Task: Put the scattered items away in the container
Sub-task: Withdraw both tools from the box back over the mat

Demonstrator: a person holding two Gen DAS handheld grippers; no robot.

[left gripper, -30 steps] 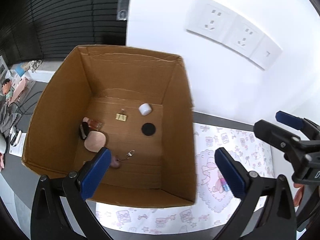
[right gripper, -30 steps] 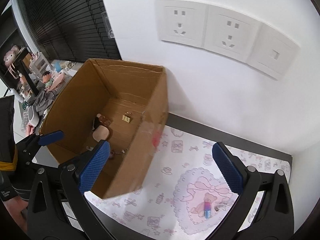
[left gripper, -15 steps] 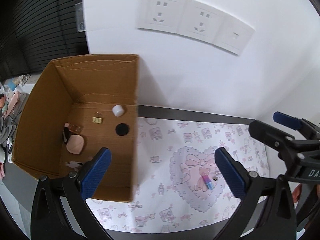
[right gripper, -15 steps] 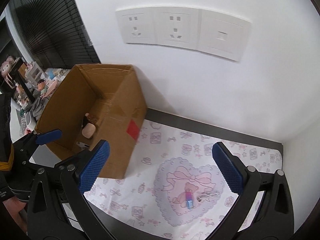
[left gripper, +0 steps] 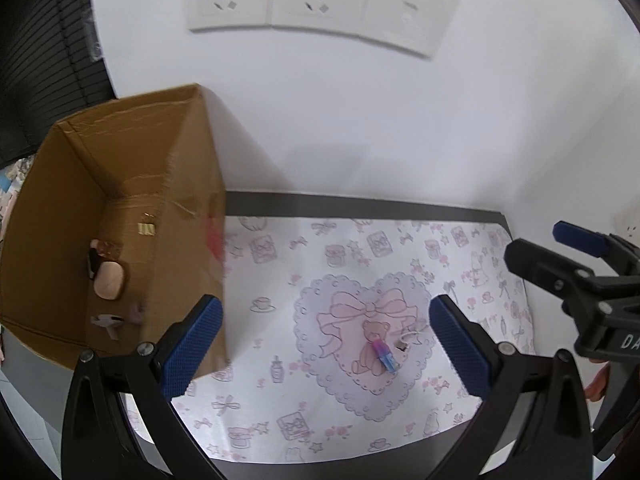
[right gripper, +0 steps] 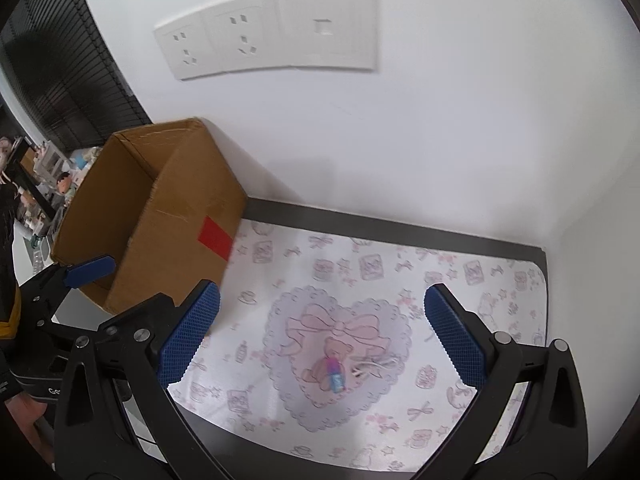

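Both cameras have swung away from the cardboard box (left gripper: 188, 184) over the last second, so that the patterned mat (left gripper: 320, 420) now fills the middle of each view and the box sits off to my left against the wall. Inside the box I can make out a gold binder clip (left gripper: 146, 228), a pink rounded case (left gripper: 109, 283) and a few smaller bits on the floor; those look tidied already.

What remains out, as far as I can see, is a small pink-and-blue tube (left gripper: 385, 353) lying on the bear in the heart print, with a little white cable (left gripper: 408, 338) just beside it, touching or nearly so.

My left gripper (left gripper: 324, 346) has its jaws wide apart and empty, framing the tube. My right gripper (right gripper: 322, 336) is likewise spread and holds nothing, with the tube (right gripper: 335, 373) below and between its blue pads (right gripper: 454, 344).

I judge the step in hand to be the approach for a pick of the tube. To do it well I should commit one gripper only, probably the right, and keep the other back so they do not collide. I would turn the wrist so the pads close across the tube's short width, not along its length, and come down on the end away from the cable, so I do not snag it or nudge the tube sideways on the smooth mat.
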